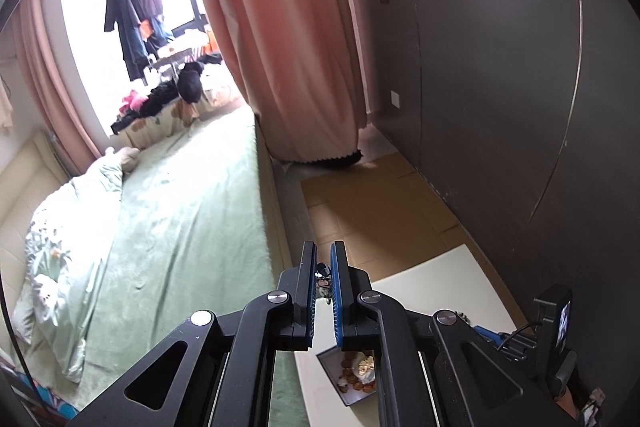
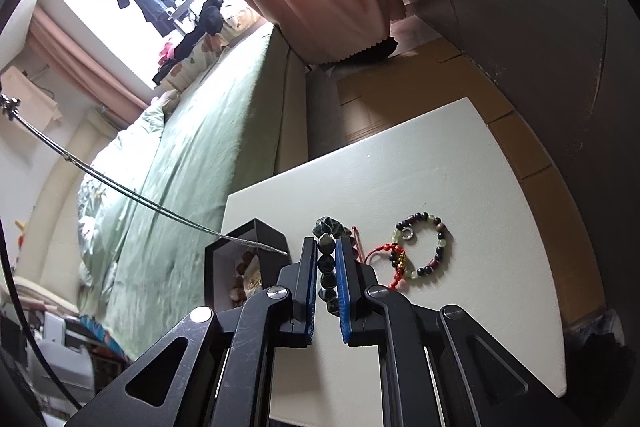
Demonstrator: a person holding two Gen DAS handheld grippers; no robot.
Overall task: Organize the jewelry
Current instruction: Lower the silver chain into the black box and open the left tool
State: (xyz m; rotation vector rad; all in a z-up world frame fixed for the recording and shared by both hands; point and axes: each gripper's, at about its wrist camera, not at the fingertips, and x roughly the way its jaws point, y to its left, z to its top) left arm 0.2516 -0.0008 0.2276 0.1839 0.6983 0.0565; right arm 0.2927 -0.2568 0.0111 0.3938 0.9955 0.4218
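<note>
My right gripper (image 2: pixel 325 247) is shut on a dark green bead bracelet (image 2: pixel 326 261), low over the white table (image 2: pixel 460 163). A mixed bead bracelet (image 2: pixel 430 245) and a red cord bracelet (image 2: pixel 394 263) lie on the table to its right. A black jewelry box (image 2: pixel 244 259) with several pieces inside stands at the left; it also shows in the left wrist view (image 1: pixel 352 373). My left gripper (image 1: pixel 322 253) is shut on a small dark trinket (image 1: pixel 322 273), held above the box. A thin silver chain (image 2: pixel 132 199) hangs slanting down to the box.
A bed with a green sheet (image 1: pixel 180 227) runs along the left of the table. A pink curtain (image 1: pixel 280 27) hangs behind, and a dark wall panel (image 1: pixel 500 87) stands on the right. Cardboard (image 1: pixel 380 207) covers the floor beyond the table.
</note>
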